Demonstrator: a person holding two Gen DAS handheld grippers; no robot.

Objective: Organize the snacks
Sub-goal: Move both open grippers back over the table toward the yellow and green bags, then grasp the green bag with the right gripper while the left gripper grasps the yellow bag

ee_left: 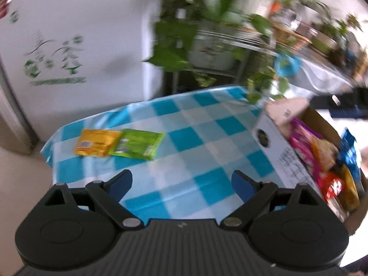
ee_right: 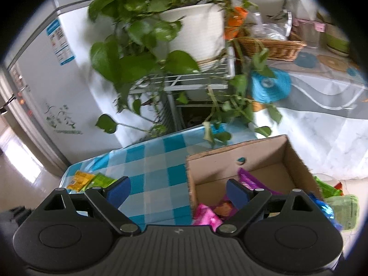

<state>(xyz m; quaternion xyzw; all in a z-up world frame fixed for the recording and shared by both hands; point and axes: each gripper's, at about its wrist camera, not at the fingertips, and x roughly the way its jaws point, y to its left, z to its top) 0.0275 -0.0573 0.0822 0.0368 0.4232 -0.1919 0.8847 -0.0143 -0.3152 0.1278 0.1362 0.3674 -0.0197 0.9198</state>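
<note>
Checked tablecloth (ee_left: 184, 124) mid-frame held only yellow packet (ee_left: 96, 141) and green packet (ee_left: 138, 143) sorted; cardboard box (ee_left: 271, 135) at right mostly unsorted; left gripper (ee_left: 181, 186) and right gripper (ee_right: 178, 189) gaped apart, empty.

Both the left gripper (ee_left: 181, 184) and the right gripper (ee_right: 178, 189) angle downward with jaws spread wide, holding nothing.
</note>
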